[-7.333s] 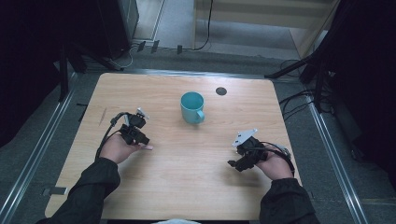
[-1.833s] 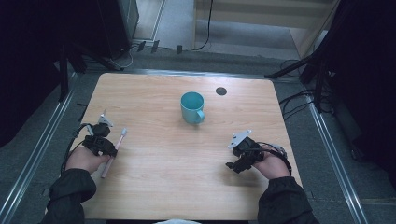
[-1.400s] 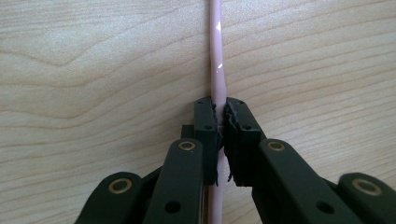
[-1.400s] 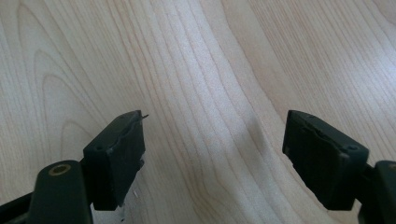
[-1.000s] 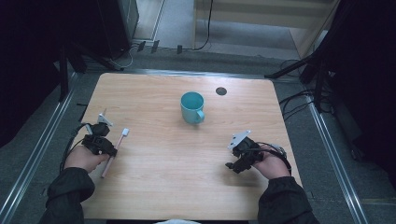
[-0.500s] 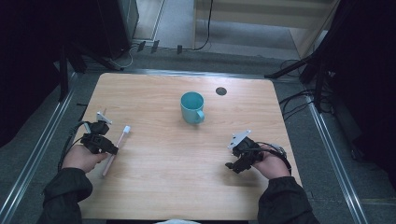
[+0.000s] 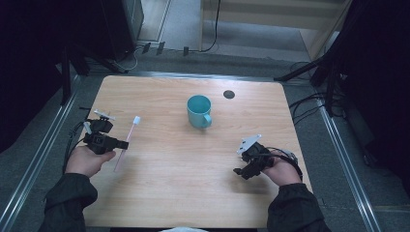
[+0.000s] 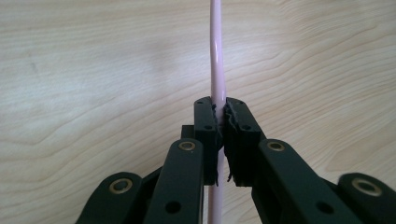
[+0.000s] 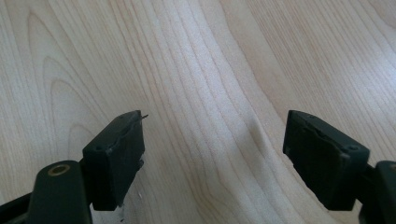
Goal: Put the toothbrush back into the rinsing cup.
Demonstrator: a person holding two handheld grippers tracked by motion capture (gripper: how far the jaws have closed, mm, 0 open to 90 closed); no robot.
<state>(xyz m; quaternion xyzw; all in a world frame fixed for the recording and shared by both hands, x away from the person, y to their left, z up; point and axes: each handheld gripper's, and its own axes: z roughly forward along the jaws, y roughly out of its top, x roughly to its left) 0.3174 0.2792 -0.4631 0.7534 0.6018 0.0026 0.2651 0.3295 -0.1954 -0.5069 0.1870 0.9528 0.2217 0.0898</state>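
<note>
A pink toothbrush (image 7: 127, 141) with a white head is held at the table's left side, above the wood. My left gripper (image 7: 124, 144) is shut on its handle near the middle. In the left gripper view the two pads pinch the pink handle (image 8: 216, 60), which runs straight up past my left gripper (image 8: 220, 116). A teal mug (image 7: 199, 111) stands upright at the table's middle, handle toward the front right. My right gripper (image 7: 240, 169) rests low at the front right, open, with bare wood between the jaws of my right gripper (image 9: 212, 154).
A small dark round hole (image 7: 228, 94) sits in the tabletop behind and right of the mug. The wooden table (image 7: 193, 193) has metal rails along both sides. Cables trail from both grippers.
My left gripper has lifted the toothbrush off the table; the brush head has risen and moved toward the far side. The right gripper has stayed still.
</note>
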